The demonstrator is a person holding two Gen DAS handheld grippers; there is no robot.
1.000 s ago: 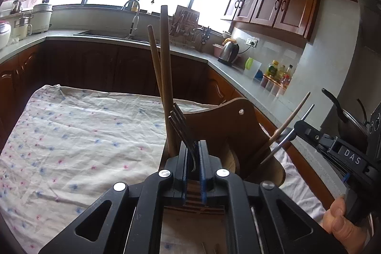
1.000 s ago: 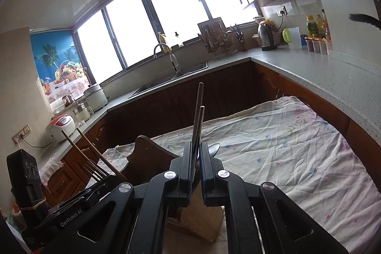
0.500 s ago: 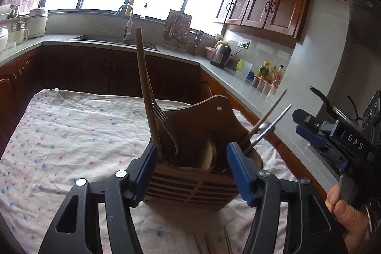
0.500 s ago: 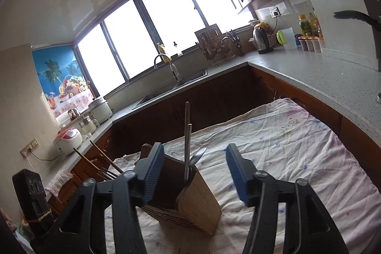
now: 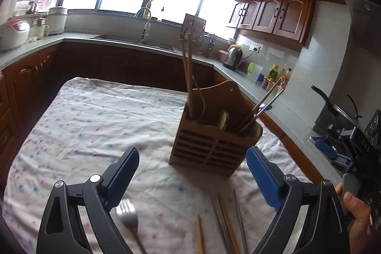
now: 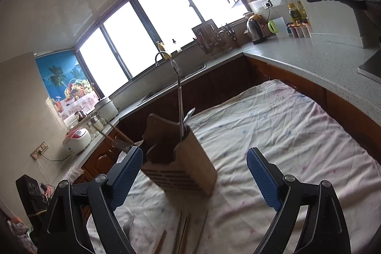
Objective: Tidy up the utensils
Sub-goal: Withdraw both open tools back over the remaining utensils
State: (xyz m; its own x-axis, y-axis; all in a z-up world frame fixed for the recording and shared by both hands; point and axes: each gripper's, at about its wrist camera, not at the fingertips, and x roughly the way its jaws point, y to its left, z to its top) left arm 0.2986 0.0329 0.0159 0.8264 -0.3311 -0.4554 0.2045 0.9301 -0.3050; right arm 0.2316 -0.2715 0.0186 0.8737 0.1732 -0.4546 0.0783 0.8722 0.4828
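Observation:
A wooden slatted utensil holder (image 5: 214, 146) stands on the flowered tablecloth (image 5: 95, 123); it also shows in the right wrist view (image 6: 181, 170). Wooden chopsticks (image 5: 187, 77) and a fork stand in its left compartment. A wooden chopstick, a metal chopstick and a spoon (image 5: 264, 104) lean in its right one. My left gripper (image 5: 193, 175) is open and empty, in front of the holder. My right gripper (image 6: 195, 177) is open and empty, also near the holder. A fork (image 5: 128, 216) and several chopsticks (image 5: 226, 220) lie on the cloth under the grippers.
Kitchen counters (image 5: 273, 108) run round the table, with a sink (image 5: 133, 44), a kettle (image 5: 233, 57), bottles and rice cookers (image 5: 14, 33). A pan (image 5: 333, 108) sits on the stove at right. The right gripper's body and hand (image 5: 357, 201) show at the lower right.
Both grippers opened, let go of utensils standing in the holder, and pulled back towards me. Loose utensils on the cloth have come into view.

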